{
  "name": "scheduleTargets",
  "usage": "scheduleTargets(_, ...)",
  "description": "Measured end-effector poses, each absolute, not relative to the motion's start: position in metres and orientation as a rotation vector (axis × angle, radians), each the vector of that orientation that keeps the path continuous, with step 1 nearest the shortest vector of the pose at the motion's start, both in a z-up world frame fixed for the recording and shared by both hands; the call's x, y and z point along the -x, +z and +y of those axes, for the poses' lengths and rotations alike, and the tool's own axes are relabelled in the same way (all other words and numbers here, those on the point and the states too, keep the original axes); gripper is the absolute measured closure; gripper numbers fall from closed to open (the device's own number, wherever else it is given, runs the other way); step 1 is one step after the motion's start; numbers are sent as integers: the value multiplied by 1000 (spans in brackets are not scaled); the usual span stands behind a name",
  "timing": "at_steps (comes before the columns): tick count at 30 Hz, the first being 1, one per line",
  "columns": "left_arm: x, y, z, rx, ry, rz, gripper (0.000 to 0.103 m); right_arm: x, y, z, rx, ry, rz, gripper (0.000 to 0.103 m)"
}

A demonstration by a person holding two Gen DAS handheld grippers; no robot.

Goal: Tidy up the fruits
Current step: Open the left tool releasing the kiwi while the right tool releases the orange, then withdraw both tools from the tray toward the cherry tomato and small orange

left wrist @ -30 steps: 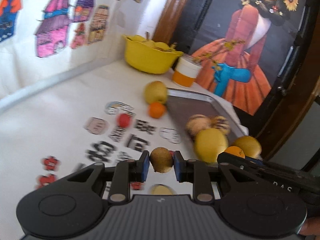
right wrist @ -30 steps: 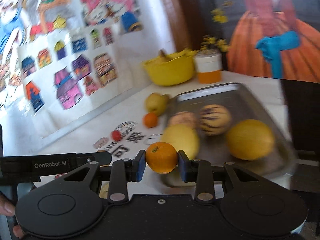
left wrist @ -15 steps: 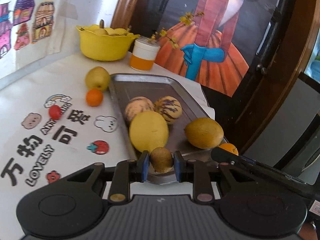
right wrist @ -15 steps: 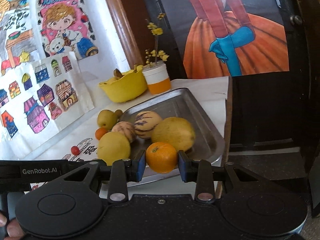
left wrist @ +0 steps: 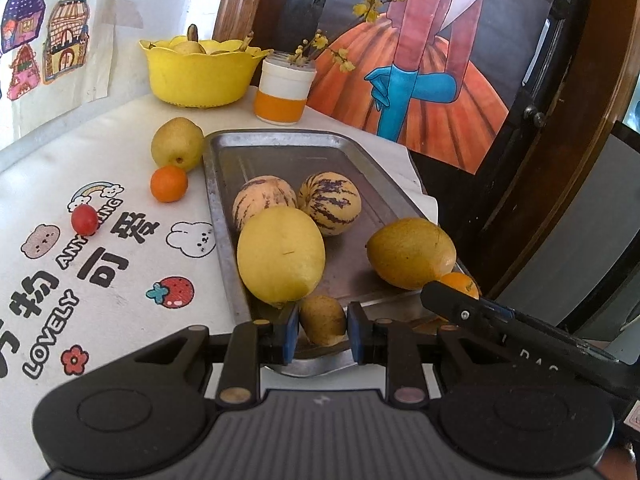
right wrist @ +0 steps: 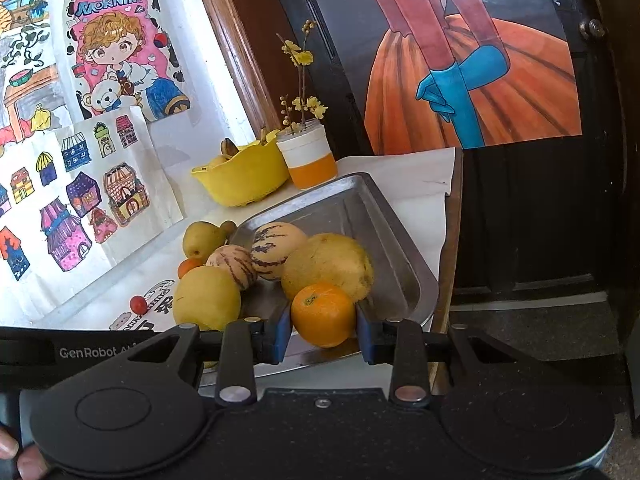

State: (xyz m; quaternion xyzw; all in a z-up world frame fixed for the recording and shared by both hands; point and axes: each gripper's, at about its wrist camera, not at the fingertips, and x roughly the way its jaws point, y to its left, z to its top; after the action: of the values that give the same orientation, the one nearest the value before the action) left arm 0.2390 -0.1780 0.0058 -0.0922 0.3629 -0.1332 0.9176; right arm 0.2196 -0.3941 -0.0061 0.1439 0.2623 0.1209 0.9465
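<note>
My left gripper (left wrist: 322,332) is shut on a brown kiwi (left wrist: 322,319), held over the near end of the metal tray (left wrist: 280,148). My right gripper (right wrist: 322,334) is shut on an orange (right wrist: 322,314), held at the tray's (right wrist: 400,248) near right corner; the orange also shows in the left wrist view (left wrist: 460,283). In the tray lie two striped melons (left wrist: 264,204) (left wrist: 330,202), a large yellow fruit (left wrist: 281,255) and a yellow-brown fruit (left wrist: 410,253). On the cloth left of the tray lie a pear (left wrist: 177,143), a small orange (left wrist: 169,184) and a cherry tomato (left wrist: 84,219).
A yellow bowl (left wrist: 200,76) holding fruit and a white-and-orange cup (left wrist: 283,92) with flower sprigs stand at the back. The table edge (right wrist: 450,240) drops off right of the tray. Drawings cover the wall to the left.
Both grippers have swung right and closed in on the tray's near end, each still holding its fruit. The kiwi has gone from above the cloth to over the tray.
</note>
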Motion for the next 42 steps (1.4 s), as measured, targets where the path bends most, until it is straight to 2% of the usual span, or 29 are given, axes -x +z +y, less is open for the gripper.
scheduleTargets(7, -242, 4, -178, 190, -274, 760, 75, -222, -5, -391, -287, 250, 532, 66)
scheduleTargets(11, -242, 3, -177, 191, -275, 767, 75, -220, -5, -392, -302, 259, 524, 62)
scheduleTargets(20, -232, 11, -171, 193, -255, 750, 71, -208, 5, -389, -300, 252, 502, 44)
scheduleTargets(23, -225, 18, -165, 200, -246, 728, 60, -201, 14, -389, -292, 244, 478, 32)
scheduleTargets(25, -219, 22, -160, 206, -239, 708, 43, -195, 19, -388, -284, 243, 466, 23)
scheduleTargets(29, -208, 33, -149, 219, -206, 659, 24, -184, 32, -384, -273, 234, 439, 9)
scheduleTargets(31, -201, 38, -140, 228, -180, 630, 8, -177, 37, -381, -271, 234, 427, 2)
scheduleTargets(34, -191, 45, -125, 248, -135, 585, 0, -168, 45, -376, -261, 236, 418, 1)
scheduleTargets(42, -173, 51, -79, 305, -23, 541, 0, -146, 58, -350, -185, 263, 446, 1)
